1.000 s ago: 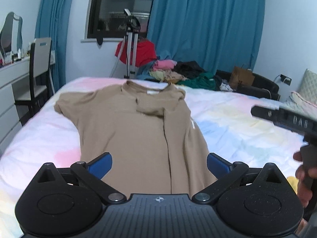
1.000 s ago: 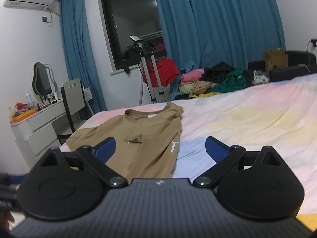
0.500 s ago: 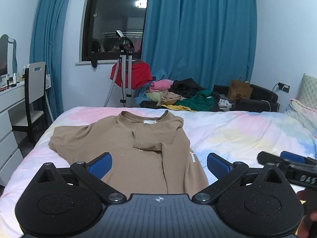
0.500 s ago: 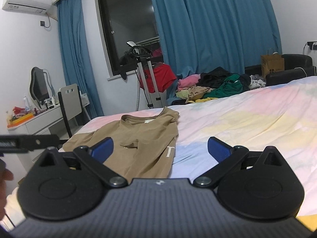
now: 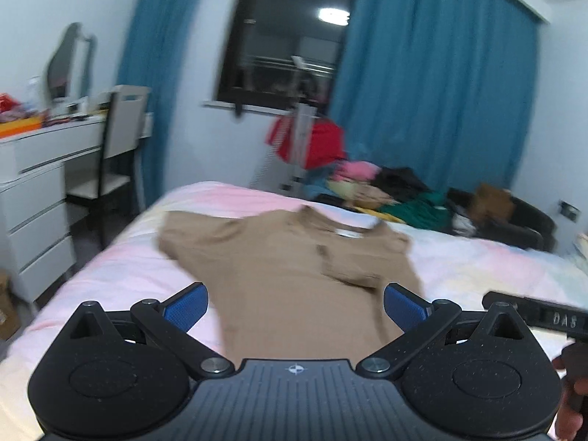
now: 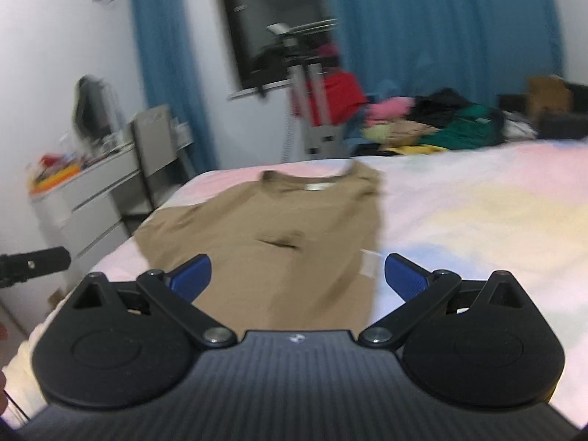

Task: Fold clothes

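One tan T-shirt (image 5: pixel 294 268) is lying spread on the pastel bed (image 5: pixel 121 268), collar toward the window, its right side already folded inward, its left sleeve (image 5: pixel 183 235) reaching flat; being thin and limp, it is likely going to sag and crease, so pinching the sleeve edge and hem seems wisest; both the left gripper (image 5: pixel 294 303) and right gripper (image 6: pixel 297 273) are hovering over it, fingers (image 5: pixel 185 305) spread wide, holding nothing.
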